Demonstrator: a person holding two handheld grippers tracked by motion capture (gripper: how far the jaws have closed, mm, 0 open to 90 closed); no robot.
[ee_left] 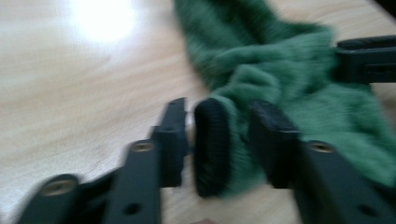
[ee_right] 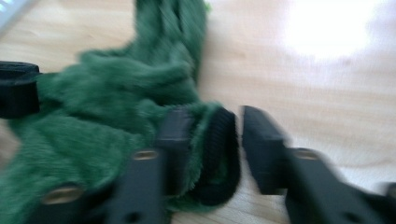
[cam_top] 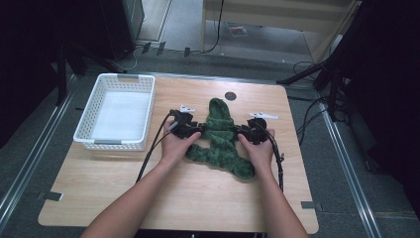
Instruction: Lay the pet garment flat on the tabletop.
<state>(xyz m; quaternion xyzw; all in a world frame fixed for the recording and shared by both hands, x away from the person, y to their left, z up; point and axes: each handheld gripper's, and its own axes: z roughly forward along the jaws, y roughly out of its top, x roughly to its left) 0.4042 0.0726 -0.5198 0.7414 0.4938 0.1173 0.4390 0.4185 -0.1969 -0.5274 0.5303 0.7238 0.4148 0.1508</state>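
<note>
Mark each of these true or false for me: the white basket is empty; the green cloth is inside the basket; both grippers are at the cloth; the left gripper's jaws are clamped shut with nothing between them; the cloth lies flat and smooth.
1. The white basket is empty. True.
2. The green cloth is inside the basket. False: it lies on the wooden table, right of the basket.
3. Both grippers are at the cloth. True: the left gripper and right gripper sit at its opposite sides.
4. The left gripper's jaws are clamped shut on nothing. False: they stand apart with cloth between them.
5. The cloth lies flat and smooth. False: it is bunched and folded.
</note>
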